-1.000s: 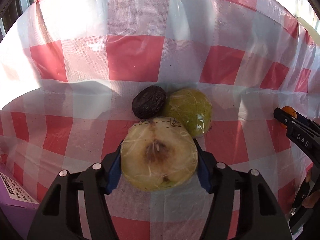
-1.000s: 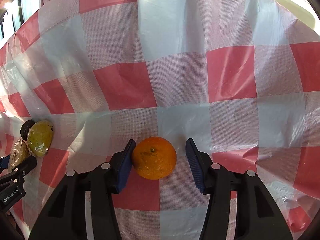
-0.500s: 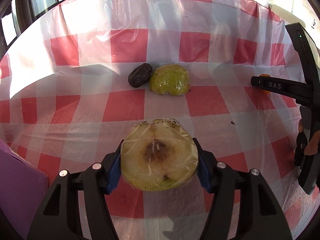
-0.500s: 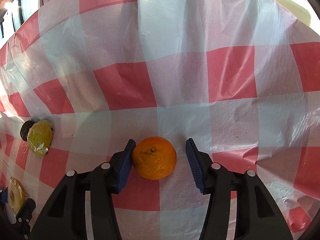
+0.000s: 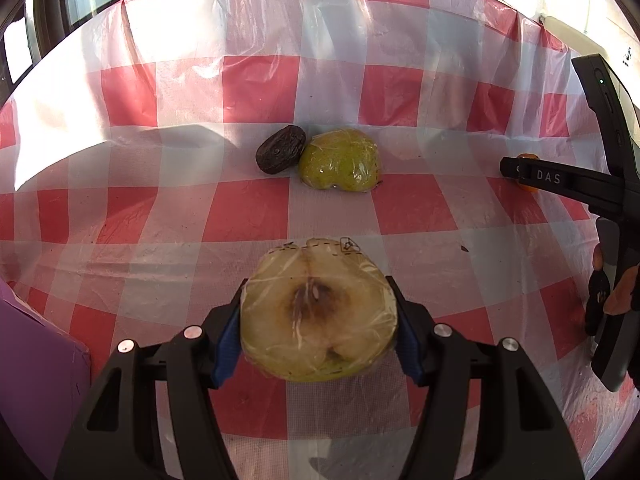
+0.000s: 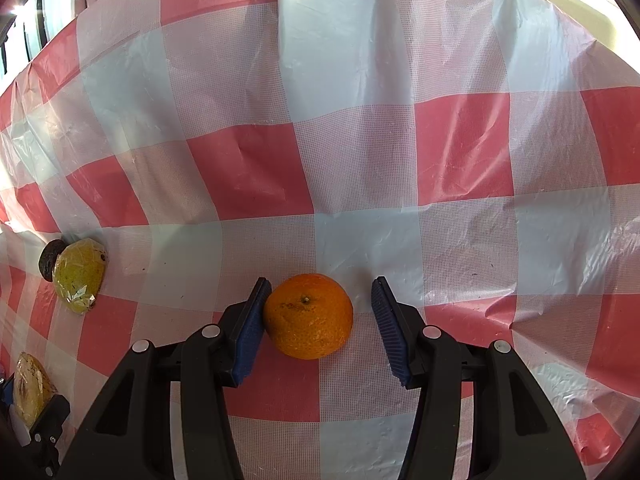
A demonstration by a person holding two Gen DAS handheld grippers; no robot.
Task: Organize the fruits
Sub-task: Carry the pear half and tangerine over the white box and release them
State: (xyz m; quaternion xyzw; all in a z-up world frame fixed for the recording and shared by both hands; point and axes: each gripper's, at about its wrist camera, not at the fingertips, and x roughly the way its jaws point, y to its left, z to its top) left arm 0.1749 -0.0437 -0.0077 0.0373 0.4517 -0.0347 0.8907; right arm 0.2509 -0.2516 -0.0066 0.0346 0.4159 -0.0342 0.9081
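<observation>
Checked tablecloth [image 5: 256, 216] now separates your left gripper [image 5: 318, 330], clamped on the wrapped half pear [image 5: 318, 316], from the pile; right gripper [image 6: 318, 320] gapes around the orange [image 6: 308, 316].

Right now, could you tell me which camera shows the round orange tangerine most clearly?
The right wrist view: the round orange tangerine sits whole and sharp, central between that tool's blue pads. The left wrist view shows only an orange sliver at far right, mostly hidden behind a black finger.
</observation>
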